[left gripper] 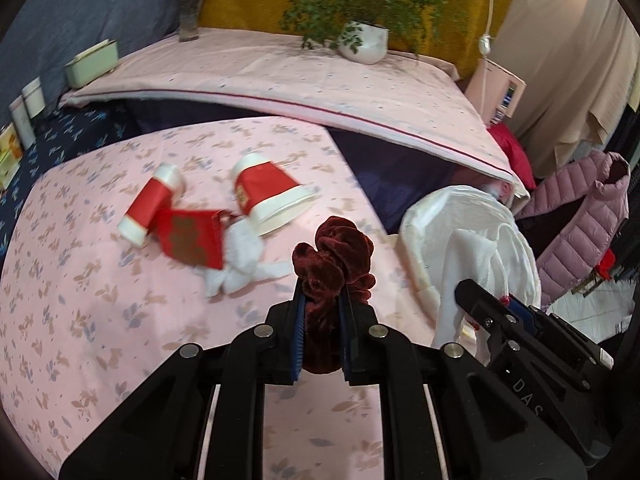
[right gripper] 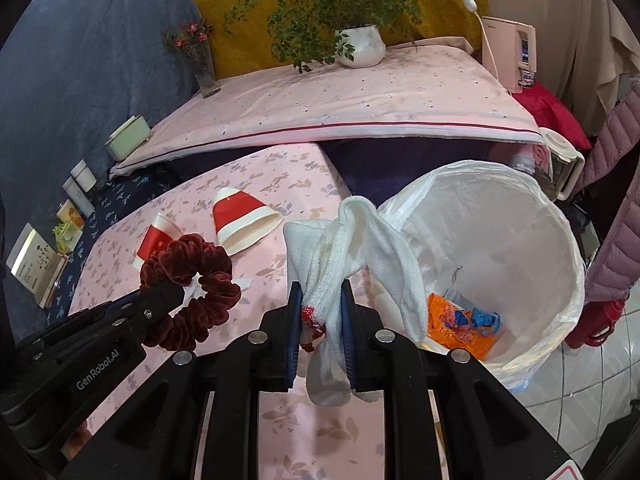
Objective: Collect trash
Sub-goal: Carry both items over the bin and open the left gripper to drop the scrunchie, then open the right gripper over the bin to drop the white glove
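Carry step: left gripper (left gripper: 322, 308) clenched a scrunchie (left gripper: 334, 256); right gripper (right gripper: 320, 312) clenched a cloth (right gripper: 352, 248) beside the bin (right gripper: 552, 216); next, release over it.

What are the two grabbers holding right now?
Left gripper: shut on the scrunchie.
Right gripper: shut on the white cloth.

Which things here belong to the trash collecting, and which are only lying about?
Job:
- dark red scrunchie in left gripper
- white cloth in right gripper
- lined bin
- paper cups, red packet, white tissue on the bed

Lying about:
- potted plant
- flower vase
- green box
- pink jacket
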The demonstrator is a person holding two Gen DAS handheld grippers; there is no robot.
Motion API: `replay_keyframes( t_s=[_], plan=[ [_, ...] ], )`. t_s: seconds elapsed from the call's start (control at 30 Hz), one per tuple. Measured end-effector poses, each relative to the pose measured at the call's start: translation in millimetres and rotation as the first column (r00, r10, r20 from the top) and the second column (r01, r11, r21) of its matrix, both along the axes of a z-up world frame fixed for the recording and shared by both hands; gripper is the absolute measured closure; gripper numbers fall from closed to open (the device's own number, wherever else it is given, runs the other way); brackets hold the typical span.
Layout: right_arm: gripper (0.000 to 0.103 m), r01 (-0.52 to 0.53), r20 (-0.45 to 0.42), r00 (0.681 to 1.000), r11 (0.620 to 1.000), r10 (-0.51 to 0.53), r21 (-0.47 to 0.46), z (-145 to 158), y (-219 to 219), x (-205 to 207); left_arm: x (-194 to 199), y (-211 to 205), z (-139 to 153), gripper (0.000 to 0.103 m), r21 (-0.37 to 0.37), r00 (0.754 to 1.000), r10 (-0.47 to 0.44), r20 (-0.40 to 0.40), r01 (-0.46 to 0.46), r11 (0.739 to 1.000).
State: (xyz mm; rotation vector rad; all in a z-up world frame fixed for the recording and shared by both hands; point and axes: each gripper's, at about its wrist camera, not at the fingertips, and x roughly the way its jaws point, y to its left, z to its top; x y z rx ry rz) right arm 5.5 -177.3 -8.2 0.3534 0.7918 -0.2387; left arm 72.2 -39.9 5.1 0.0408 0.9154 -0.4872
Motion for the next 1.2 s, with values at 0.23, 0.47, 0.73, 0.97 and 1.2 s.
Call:
replay_keyframes(
  t_s=[0.23, 0.47, 0.73, 0.97, 1.2],
  plan=[
    [0.086, 0.086, 0.011, 0.996, 0.996, -0.086, 0.007, 1.9, -46.6, -17.7, -10.1, -53.8, 14.7, 0.09, 0.008, 0.994, -0.106, 0.041, 0.105, 0.994],
    [0.086, 0.173, 0.014, 0.985, 0.985, -0.173, 0.018, -0.2, -88.1, -37.0, -18.0, -107.0, 18.2, 0.089, -0.001, 0.976, -0.212, 0.049, 0.213, 0.977],
    [0.086, 0.256, 0.002, 0.967, 0.966, -0.256, 0.041, -10.1, -129.8, -55.6, -24.7, -156.8, 11.2, 0.087, 0.006, 0.959, -0.283, 0.029, 0.283, 0.959],
    [0.086, 0.279, -0.009, 0.96, 0.959, -0.279, 0.05, -17.5, -144.9, -59.2, -26.3, -171.5, 10.1, 0.049, 0.005, 0.961, -0.272, 0.043, 0.272, 0.962],
    [0.086, 0.274, -0.008, 0.962, 0.96, -0.274, 0.048, -18.4, -144.8, -55.2, -19.7, -164.0, 8.1, 0.049, 0.03, 0.97, -0.238, 0.048, 0.237, 0.971]
  ],
)
